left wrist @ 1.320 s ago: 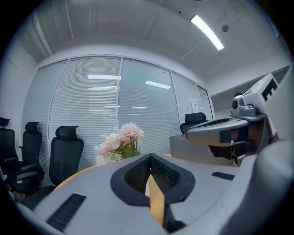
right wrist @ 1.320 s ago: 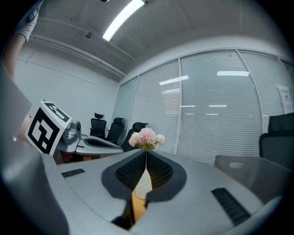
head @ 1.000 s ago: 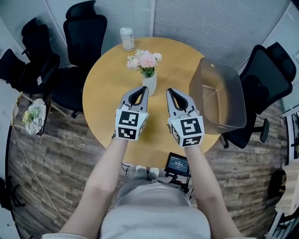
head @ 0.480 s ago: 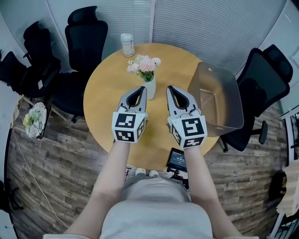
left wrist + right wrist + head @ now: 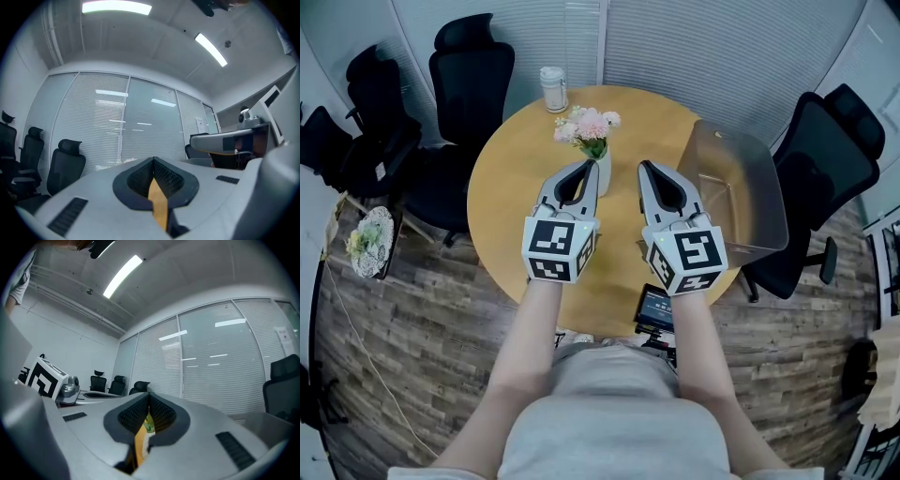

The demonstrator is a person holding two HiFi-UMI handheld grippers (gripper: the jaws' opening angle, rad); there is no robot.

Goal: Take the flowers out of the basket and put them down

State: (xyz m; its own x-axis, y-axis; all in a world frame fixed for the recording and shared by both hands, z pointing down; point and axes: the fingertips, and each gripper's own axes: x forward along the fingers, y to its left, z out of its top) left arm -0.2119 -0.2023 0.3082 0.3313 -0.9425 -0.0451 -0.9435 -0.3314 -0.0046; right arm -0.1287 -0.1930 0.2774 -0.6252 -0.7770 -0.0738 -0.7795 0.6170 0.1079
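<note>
A small bunch of pink and white flowers stands in a white vase on the round wooden table, left of a translucent grey basket at the table's right edge. The basket looks empty. My left gripper and right gripper hover side by side over the table's near half, pointing level toward the vase. The left tip is just beside the vase. In the left gripper view the left gripper has its jaws closed with nothing between them. In the right gripper view the right gripper is shut and empty too.
A jar with a white lid stands at the table's far edge. Black office chairs ring the table, one behind the basket. A small screen device sits below the near edge. A dish of greenery lies at the left.
Both grippers have lifted a little over the table, still side by side and shut. The flowers, vase and basket have stayed put.
</note>
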